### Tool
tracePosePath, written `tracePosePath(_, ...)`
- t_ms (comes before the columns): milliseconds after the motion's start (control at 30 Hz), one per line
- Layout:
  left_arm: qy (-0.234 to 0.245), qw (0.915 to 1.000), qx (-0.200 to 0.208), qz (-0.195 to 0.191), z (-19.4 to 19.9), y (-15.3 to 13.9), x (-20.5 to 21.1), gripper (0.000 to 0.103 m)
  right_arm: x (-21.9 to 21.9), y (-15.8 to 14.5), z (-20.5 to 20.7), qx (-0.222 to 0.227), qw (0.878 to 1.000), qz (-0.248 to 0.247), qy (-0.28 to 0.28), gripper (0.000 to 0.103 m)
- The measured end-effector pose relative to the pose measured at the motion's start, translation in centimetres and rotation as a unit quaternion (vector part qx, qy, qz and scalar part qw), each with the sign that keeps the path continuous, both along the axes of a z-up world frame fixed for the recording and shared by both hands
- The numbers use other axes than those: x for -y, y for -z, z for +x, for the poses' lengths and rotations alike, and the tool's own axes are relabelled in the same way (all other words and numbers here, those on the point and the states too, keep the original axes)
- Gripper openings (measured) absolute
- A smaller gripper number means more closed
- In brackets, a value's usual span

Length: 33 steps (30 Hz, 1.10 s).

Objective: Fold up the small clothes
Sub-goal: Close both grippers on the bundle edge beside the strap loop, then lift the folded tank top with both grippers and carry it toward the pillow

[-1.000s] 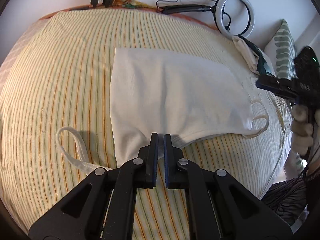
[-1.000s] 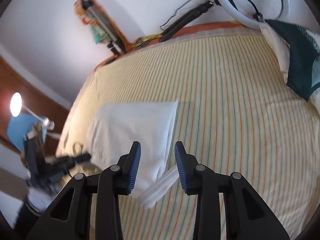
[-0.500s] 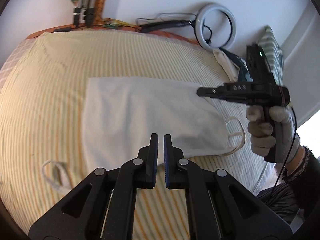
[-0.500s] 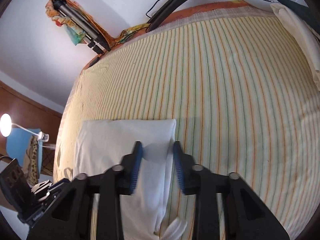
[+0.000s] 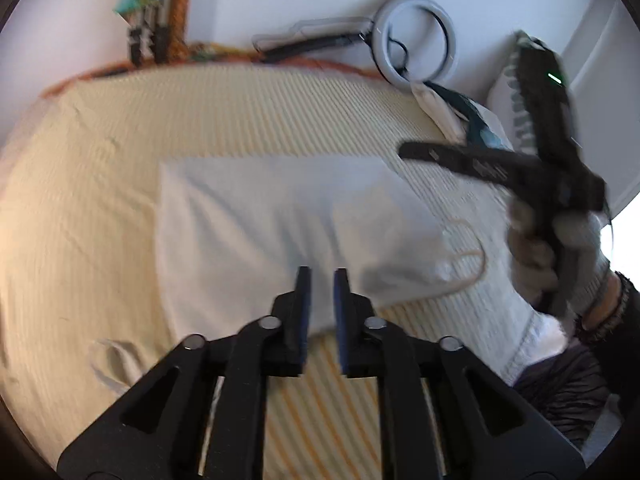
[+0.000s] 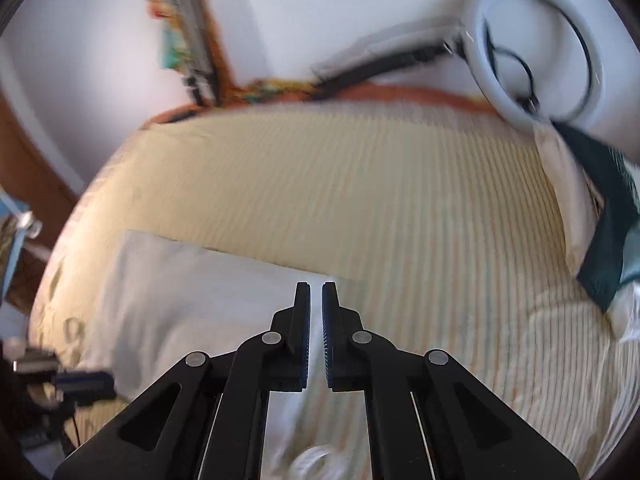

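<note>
Now the white top (image 5: 280, 216) lies folded on the striped bed (image 5: 248, 112), the left gripper (image 5: 319, 280) just above its near edge with jaws opening on nothing, the right gripper (image 6: 316, 296) closed and empty over its corner.

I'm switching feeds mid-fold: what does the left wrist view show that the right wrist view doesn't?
Only the left wrist view: the gloved hand gripping the right hand-held gripper's handle, the striped pillow, and the garment's strap loops.

Only the right wrist view: the brown wooden surface at far left.

Both: the white garment on the striped bedsheet, the ring light, and the dark green cloth.
</note>
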<state>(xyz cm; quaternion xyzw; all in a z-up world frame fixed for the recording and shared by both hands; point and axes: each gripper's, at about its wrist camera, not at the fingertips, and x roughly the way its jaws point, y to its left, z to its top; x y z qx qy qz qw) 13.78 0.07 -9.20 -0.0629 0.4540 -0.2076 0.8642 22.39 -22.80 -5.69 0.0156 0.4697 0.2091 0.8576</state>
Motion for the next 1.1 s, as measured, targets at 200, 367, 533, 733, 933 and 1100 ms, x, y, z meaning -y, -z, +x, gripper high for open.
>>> tracePosePath(200, -0.053, 0.9972, -0.032, 0.043, 1.1, 3.1, -2.4, 0.026, -3.2, 2.1, -4.2, 0.001, 0.995, -0.061, -0.073, 0.005)
tracePosePath(367, -0.037, 0.9968, -0.028, 0.065, -0.6, 4.2, -2.8, 0.038, 0.2, 3.4, -5.5, -0.016, 0.996, -0.048, -0.07, 0.005)
tracePosePath(533, -0.051, 0.9972, -0.038, 0.038, -1.7, 3.9, -4.8, 0.039, 3.6, 3.0, -5.8, -0.059, 0.997, -0.021, -0.046, 0.028)
tracePosePath(733, -0.102, 0.9891, -0.065, -0.085, -0.6, 3.3, -8.7, 0.039, 6.9, 3.2, -3.7, -0.108, 0.988, 0.107, 0.003, 0.028)
tracePosePath(933, -0.131, 0.9702, -0.115, -0.168, 2.3, 5.1, -10.4, 0.039, 8.0, 4.4, -2.8, -0.15, 0.972, 0.177, 0.029, 0.028)
tracePosePath(1100, -0.13, 0.9628, -0.136, -0.194, 3.5, 6.1, -10.3, 0.039, 7.7, 5.0, -2.8, -0.165, 0.967, 0.193, 0.031, 0.028)
